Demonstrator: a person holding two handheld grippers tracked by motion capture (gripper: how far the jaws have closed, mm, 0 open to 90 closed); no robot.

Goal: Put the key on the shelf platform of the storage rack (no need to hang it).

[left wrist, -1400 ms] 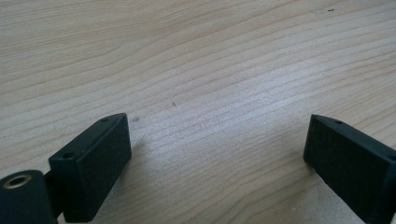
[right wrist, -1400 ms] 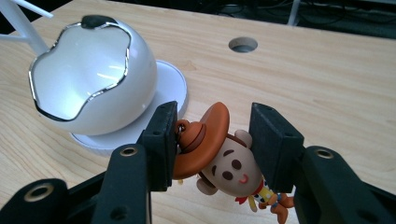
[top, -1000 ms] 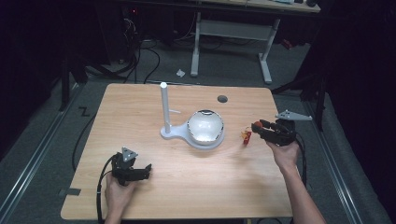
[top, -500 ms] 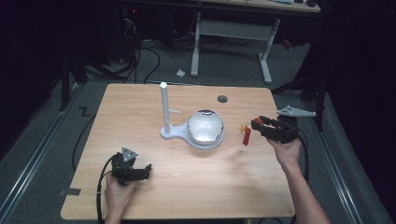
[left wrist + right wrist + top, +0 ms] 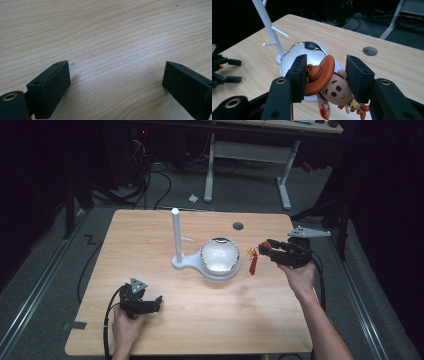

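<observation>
right tongs [image 5: 324, 75] clamped on cowboy figurine [image 5: 329, 82], right of white bowl [image 5: 218, 256] | left tongs [image 5: 116, 82] apart, near-left on counter [image 5: 200, 320]

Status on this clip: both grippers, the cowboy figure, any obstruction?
Left gripper open, low over table. Right gripper shut on cowboy figure, held above table. White stand beside it, apart.

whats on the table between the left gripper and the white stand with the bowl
Nothing: in the high view only bare wood of the table separates the left gripper from the white stand and its bowl.
</observation>
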